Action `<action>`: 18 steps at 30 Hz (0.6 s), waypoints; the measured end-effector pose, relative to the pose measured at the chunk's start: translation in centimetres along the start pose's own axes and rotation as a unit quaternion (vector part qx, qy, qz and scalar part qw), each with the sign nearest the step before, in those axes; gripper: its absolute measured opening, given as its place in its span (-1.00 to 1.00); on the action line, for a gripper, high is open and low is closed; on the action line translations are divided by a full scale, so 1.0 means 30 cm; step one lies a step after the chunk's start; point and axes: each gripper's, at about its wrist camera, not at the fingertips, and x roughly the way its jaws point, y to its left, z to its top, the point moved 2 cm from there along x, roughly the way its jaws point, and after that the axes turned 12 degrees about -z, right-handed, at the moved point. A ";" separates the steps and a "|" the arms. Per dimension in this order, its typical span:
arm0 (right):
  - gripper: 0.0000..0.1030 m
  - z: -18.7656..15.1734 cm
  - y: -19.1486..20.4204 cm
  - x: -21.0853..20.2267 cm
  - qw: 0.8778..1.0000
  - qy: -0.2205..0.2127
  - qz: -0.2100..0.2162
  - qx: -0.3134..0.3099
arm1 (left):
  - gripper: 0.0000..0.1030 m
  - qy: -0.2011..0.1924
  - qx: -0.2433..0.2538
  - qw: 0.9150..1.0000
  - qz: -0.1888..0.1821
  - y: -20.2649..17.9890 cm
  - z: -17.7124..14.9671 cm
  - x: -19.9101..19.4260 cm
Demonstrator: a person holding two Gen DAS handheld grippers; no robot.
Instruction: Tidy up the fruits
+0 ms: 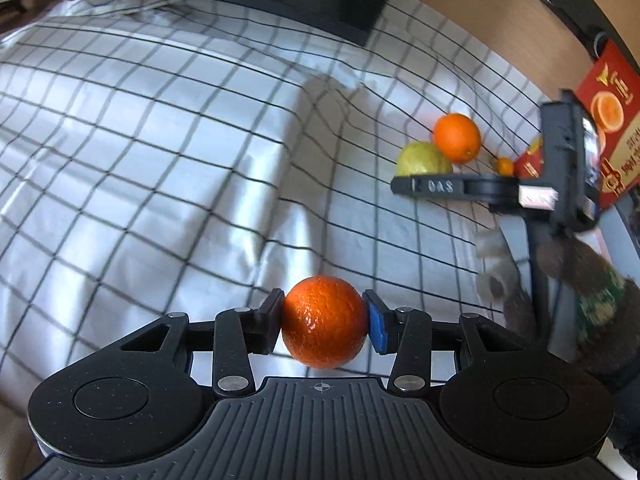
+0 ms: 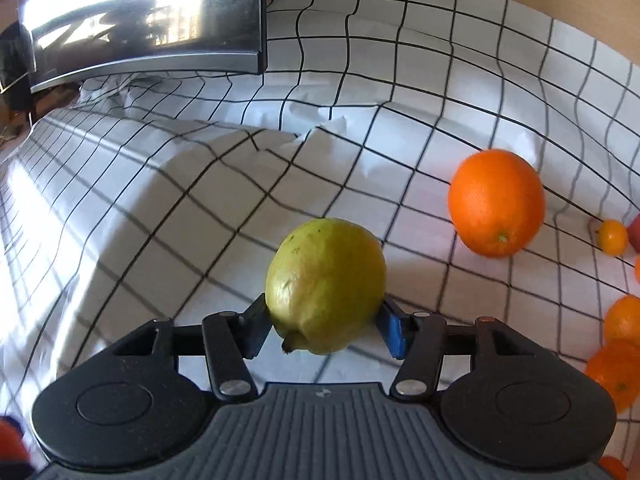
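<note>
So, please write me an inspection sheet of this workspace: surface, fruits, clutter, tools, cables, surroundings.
Surface: white checked cloth, wrinkled.
Job's things: small orange in the left tool; green-yellow fruit in the right tool; large orange and tiny orange fruit lying on the cloth.
Clutter: red printed box at the edge.
Grippers: left tool shut on the small orange; right tool shut on the green-yellow fruit.
Cables: nothing seen.
Surroundings: dark glossy panel behind the cloth.

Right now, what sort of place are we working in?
Probably a home table or desk: a wrinkled checked cloth covers it, a dark screen stands at the back, and loose fruit lies beside a red orange box.
</note>
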 end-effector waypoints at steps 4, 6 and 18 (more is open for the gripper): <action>0.04 -0.070 -0.055 -0.093 1.000 0.005 0.013 0.014 | -0.08 0.015 0.024 0.999 -0.026 -0.049 0.018 0.059; 0.01 -0.112 -0.089 -0.154 1.000 -0.001 0.019 0.022 | -0.07 0.026 0.037 0.998 -0.038 -0.083 0.022 0.099; -0.48 -0.319 -0.316 -0.364 0.997 -0.007 -0.033 0.065 | -0.07 0.081 0.107 0.986 -0.101 -0.297 0.027 0.290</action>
